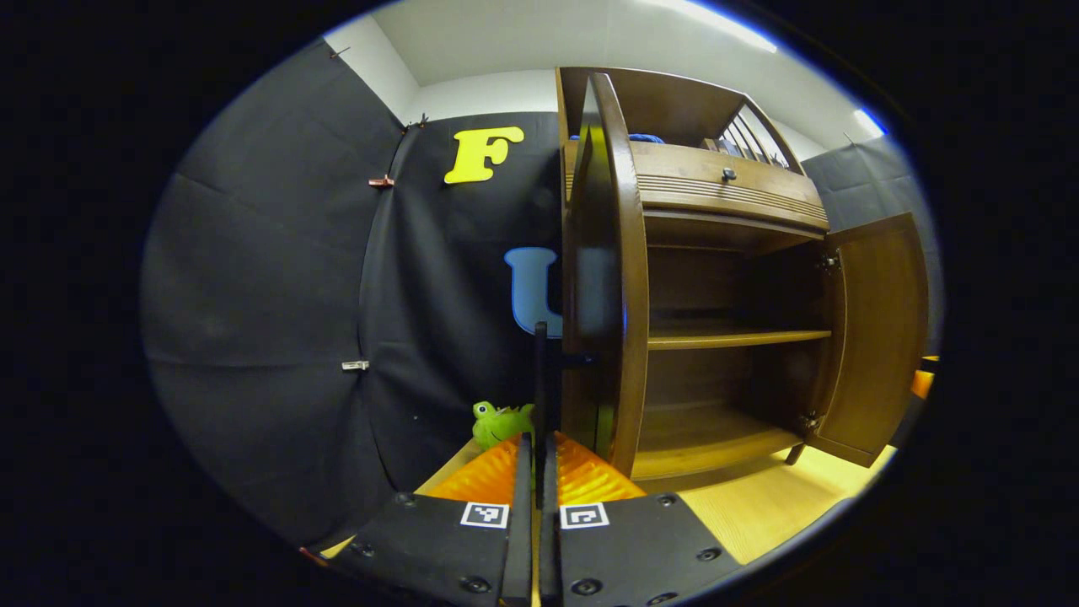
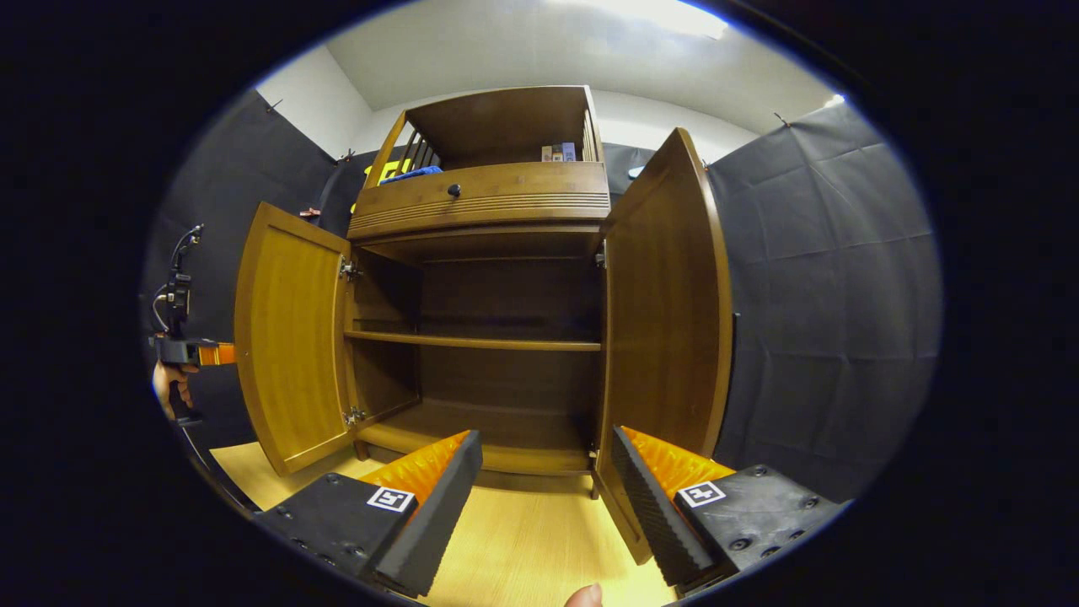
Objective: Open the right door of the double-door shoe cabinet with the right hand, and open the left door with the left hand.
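**Inspector A:** Surface and room first. What stands under the unit?

**Inspector B:** A pale wood-grain floor (image 2: 523, 539). The booth is walled with black cloth (image 2: 826, 278); above it are a white wall and a white ceiling (image 2: 539, 51) with bright strip lights. Small clips pin the cloth at the seams in the left gripper view.

**Inspector A:** Location of the shoe cabinet?

**Inspector B:** The shoe cabinet (image 2: 506, 303) stands on that floor against the cloth. Its right door (image 2: 666, 303) and its left door (image 2: 291, 346) are both swung wide open. Inside, one shelf (image 2: 472, 341) crosses the cavity; both levels are bare wood. Above the doors is a drawer (image 2: 480, 198) with a dark knob, and an open railed top holds a blue item and small boxes.

**Inspector A:** The tongs?

**Inspector B:** The left gripper (image 1: 537, 472) is clenched on the thin dark handle (image 1: 540, 379) of the left door, seen edge-on there. The right gripper (image 2: 548, 489) is released, fingers wide apart, touching nothing, in front of the open cavity beside the right door's lower edge.

**Inspector A:** Anything else?

**Inspector B:** A green plush toy (image 1: 499, 421) sits on the floor by the cloth. A hand (image 2: 169, 388) holds the far gripper at the left door.

**Inspector A:** Writing?

**Inspector B:** Square black-and-white markers on the grippers; the box labels are too small to read.
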Available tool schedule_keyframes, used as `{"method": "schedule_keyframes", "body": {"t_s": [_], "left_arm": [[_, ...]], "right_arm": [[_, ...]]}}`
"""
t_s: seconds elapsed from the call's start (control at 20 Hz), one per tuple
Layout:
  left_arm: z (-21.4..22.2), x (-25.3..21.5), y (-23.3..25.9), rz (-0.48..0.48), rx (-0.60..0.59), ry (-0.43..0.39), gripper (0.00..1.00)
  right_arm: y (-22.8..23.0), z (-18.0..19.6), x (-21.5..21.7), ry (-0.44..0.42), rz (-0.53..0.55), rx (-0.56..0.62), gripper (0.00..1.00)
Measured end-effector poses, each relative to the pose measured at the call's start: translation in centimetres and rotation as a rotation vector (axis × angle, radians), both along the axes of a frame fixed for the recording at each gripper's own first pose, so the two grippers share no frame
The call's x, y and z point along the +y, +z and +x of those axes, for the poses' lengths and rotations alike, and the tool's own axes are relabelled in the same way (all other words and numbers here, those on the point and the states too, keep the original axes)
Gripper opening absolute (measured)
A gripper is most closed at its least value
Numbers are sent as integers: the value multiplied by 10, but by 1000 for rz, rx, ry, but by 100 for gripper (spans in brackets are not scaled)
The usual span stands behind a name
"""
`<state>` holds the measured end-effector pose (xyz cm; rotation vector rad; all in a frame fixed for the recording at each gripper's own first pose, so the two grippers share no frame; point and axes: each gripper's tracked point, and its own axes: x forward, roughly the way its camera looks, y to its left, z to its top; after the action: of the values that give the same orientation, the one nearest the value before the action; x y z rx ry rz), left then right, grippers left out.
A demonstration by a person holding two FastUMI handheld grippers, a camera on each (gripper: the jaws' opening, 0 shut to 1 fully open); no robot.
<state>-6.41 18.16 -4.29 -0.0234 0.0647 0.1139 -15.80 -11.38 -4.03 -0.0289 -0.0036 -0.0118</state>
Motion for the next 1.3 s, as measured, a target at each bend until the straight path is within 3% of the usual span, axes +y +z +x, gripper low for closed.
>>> {"method": "schedule_keyframes", "body": {"t_s": [0.15, 0.4, 0.65, 0.9, 1.15, 1.3], "left_arm": [[-5, 1, 0, 9, 1, -13, 12], [-12, 1, -1, 18, 13, -12, 12], [-31, 8, 5, 51, 7, 41, 14], [-47, 0, 20, 101, -28, 69, 66], [-58, -31, 30, 94, -48, 32, 100], [-64, -45, 39, 93, -78, 24, 96]], "right_arm": [[-4, 2, 4, 13, -8, 0, 94], [-5, 5, 20, 26, -6, 6, 98], [-4, 8, 24, 28, -5, 8, 100], [-2, 6, 28, 40, -3, 4, 100], [1, 9, 29, 44, 3, -4, 100], [7, 11, 30, 39, 7, -17, 100]]}}
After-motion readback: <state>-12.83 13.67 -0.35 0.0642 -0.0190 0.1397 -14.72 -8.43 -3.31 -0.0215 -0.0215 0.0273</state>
